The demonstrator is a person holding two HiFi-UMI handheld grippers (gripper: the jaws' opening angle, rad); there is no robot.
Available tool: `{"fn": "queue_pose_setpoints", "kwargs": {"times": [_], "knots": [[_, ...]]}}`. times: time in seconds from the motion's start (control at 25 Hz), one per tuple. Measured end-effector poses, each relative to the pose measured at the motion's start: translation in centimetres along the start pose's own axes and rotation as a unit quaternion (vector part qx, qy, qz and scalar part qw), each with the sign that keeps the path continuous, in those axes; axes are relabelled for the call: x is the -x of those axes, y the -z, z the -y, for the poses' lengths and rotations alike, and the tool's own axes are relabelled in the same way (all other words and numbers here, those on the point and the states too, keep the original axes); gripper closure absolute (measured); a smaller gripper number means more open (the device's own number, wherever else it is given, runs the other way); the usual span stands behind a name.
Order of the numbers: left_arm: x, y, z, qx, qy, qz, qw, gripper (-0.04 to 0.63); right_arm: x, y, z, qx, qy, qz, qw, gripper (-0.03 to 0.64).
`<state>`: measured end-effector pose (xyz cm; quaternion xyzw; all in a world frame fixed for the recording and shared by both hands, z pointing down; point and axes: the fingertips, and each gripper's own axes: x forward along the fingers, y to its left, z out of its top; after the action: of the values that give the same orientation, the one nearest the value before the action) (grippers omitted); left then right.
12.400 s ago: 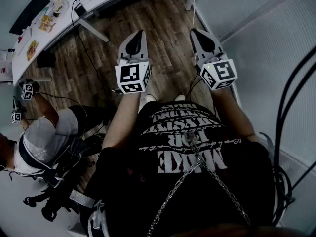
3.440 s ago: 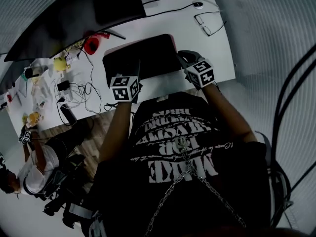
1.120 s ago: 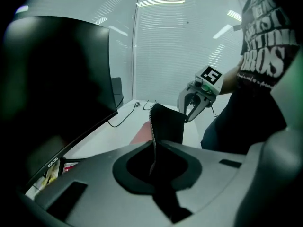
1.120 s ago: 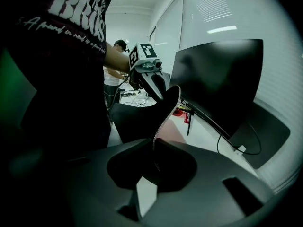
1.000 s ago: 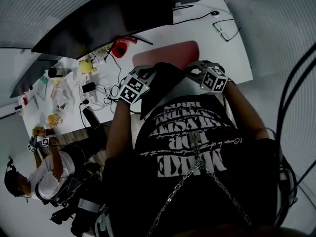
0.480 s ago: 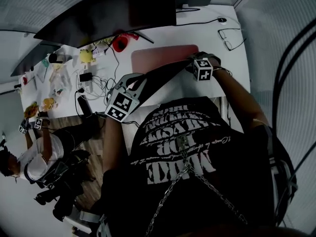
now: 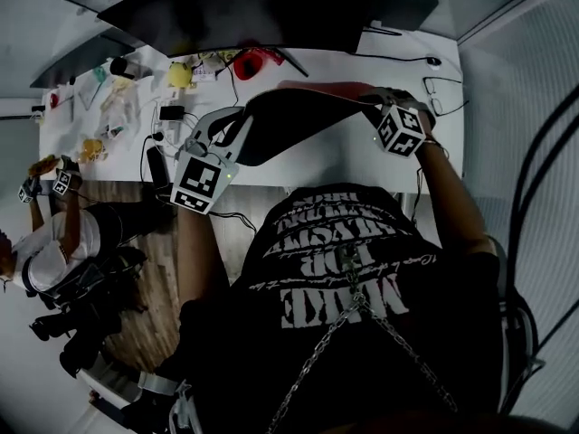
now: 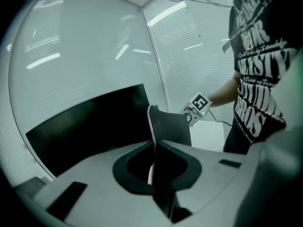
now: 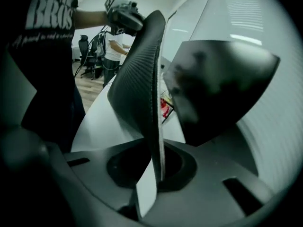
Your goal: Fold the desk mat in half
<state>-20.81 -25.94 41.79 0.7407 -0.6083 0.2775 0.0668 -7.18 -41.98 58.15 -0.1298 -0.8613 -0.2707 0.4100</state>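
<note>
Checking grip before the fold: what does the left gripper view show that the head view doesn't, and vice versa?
Left gripper view only: the desk mat's stitched edge pinched between the left tool's jaws. Head view only: glasses on the white desk. Both: the lifted mat and the dark monitor.

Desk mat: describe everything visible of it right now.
The desk mat is a thin, flexible sheet, dark with a woven-looking texture, a stitched edge and a pinkish tint along its far side. Its near edge is raised off the white desk and spans between the left gripper, shut on one corner, and the right gripper, whose jaws have just been closing and now pinch the other corner.
</note>
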Motion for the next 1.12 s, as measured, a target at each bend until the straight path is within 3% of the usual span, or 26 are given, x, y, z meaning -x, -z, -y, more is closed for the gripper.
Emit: {"fn": "queue_pose_setpoints", "kwargs": {"times": [0.12,0.24,0.36,0.44,0.52,0.68,0.92,1.12], "knots": [[2.2,-3.2,-2.8,-0.016,-0.024,0.068,0.9973,0.571,6.1,-2.4,3.9,-0.015,0.066,0.004,0.998,0.598],[3.4,-5.6,-4.4,-0.033,-0.021,0.122,0.9917,0.571,12.4,-4.0,7.0,-0.02,0.134,-0.008,0.991,0.6],[3.5,-6.5,-4.6,-0.035,-0.002,0.15,0.9881,0.571,17.3,-5.5,7.6,-0.023,0.179,-0.027,0.983,0.601],[3.2,-5.6,-4.3,-0.034,0.021,0.152,0.9876,0.571,18.6,-5.6,6.1,-0.032,0.182,-0.048,0.982,0.601],[2.4,-3.3,-3.2,-0.033,0.05,0.138,0.9887,0.571,18.2,-4.9,3.0,-0.052,0.158,-0.069,0.984,0.601],[0.8,3.8,0.9,-0.012,0.106,0.093,0.9898,0.571,13.8,-1.9,-5.7,-0.114,0.072,-0.104,0.985,0.601],[0.1,14.7,7.5,0.049,0.174,0.0,0.9835,0.571,8.0,1.2,-16.7,-0.193,-0.048,-0.143,0.969,0.601],[-0.3,19.4,9.5,0.122,0.18,-0.045,0.9751,0.571,5.7,2.2,-18.7,-0.213,-0.08,-0.153,0.962,0.601]]}}
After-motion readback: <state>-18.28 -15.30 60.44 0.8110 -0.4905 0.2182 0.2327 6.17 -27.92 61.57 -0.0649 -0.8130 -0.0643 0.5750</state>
